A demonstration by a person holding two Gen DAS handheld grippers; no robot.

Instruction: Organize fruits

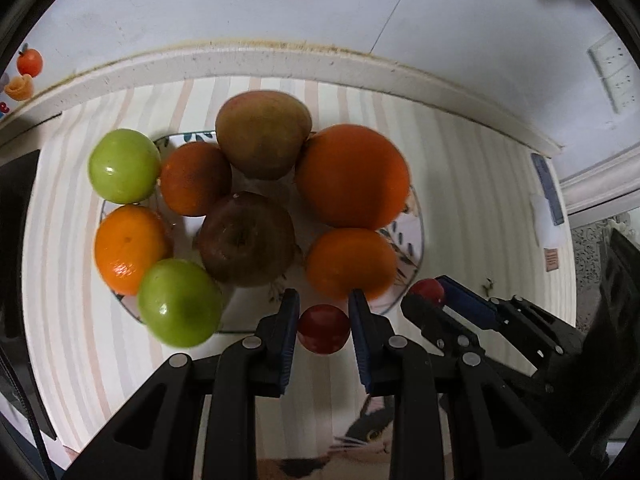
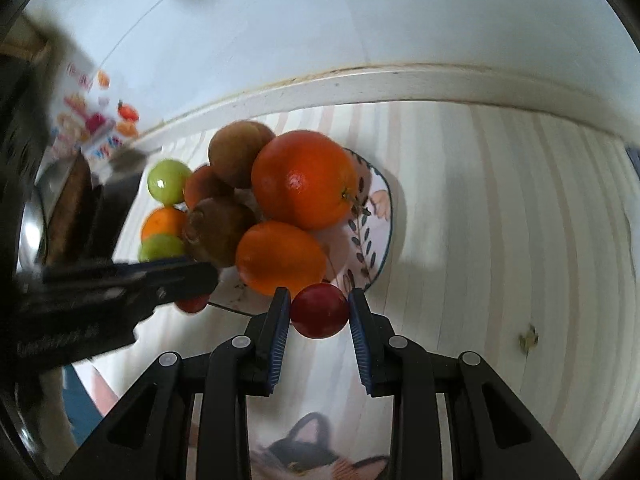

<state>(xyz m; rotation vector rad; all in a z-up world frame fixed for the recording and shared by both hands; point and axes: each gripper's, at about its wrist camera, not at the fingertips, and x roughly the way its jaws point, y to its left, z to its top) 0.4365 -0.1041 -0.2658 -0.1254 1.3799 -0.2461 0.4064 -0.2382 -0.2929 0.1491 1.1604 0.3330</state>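
On the plate [image 1: 416, 216] — oranges [image 1: 352, 176], apples [image 1: 124, 166], mango [image 1: 262, 134].

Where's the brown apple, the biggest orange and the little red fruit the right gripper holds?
brown apple [image 1: 246, 240], left wrist view, stem dimple.
biggest orange [image 2: 304, 178], right wrist view, shiny front.
little red fruit [image 2: 319, 311], right wrist view, middle.

Glossy green apple [image 1: 124, 166], matt black plastic left gripper [image 1: 324, 322], smooth striped tablecloth [image 1: 472, 184]
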